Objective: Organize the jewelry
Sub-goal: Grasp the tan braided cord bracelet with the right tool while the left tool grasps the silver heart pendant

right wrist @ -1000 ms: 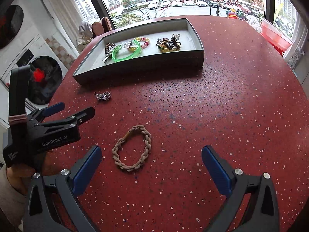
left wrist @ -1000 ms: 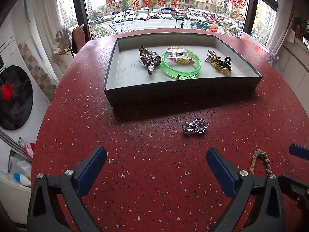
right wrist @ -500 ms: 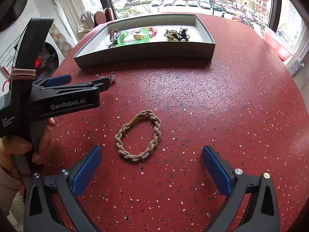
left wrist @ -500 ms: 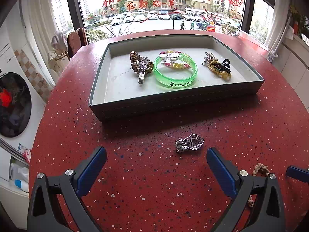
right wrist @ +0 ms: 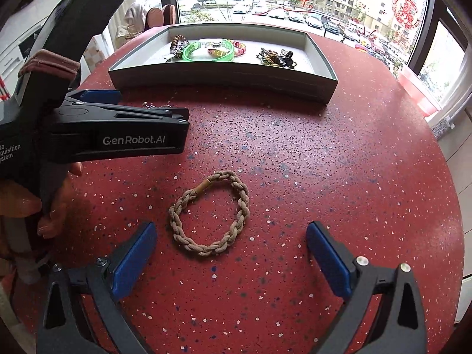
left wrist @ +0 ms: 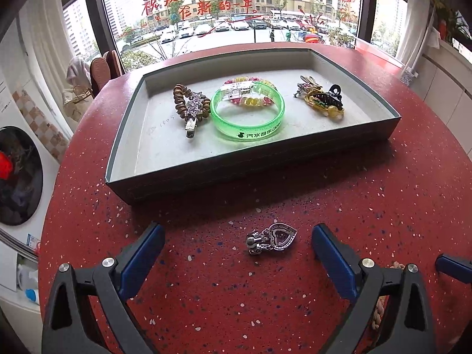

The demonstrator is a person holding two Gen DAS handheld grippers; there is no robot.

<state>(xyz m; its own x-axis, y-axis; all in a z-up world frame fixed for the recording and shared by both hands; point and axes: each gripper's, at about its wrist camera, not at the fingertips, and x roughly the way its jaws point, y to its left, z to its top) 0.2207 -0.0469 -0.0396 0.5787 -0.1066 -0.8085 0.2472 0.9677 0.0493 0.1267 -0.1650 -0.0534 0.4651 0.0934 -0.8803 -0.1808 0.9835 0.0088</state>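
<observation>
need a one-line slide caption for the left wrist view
Open left gripper approaches a silver heart clip on the red table, grey jewelry tray beyond.

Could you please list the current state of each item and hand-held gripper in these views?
Left hand-held gripper: open, straddling the clip.
Right hand-held gripper: open, empty.
Heart clip: on the table, outside the tray.
Braided bracelet: flat on the table, ungrasped.
Green bangle: in the tray.
Tray: open, holding jewelry.
</observation>
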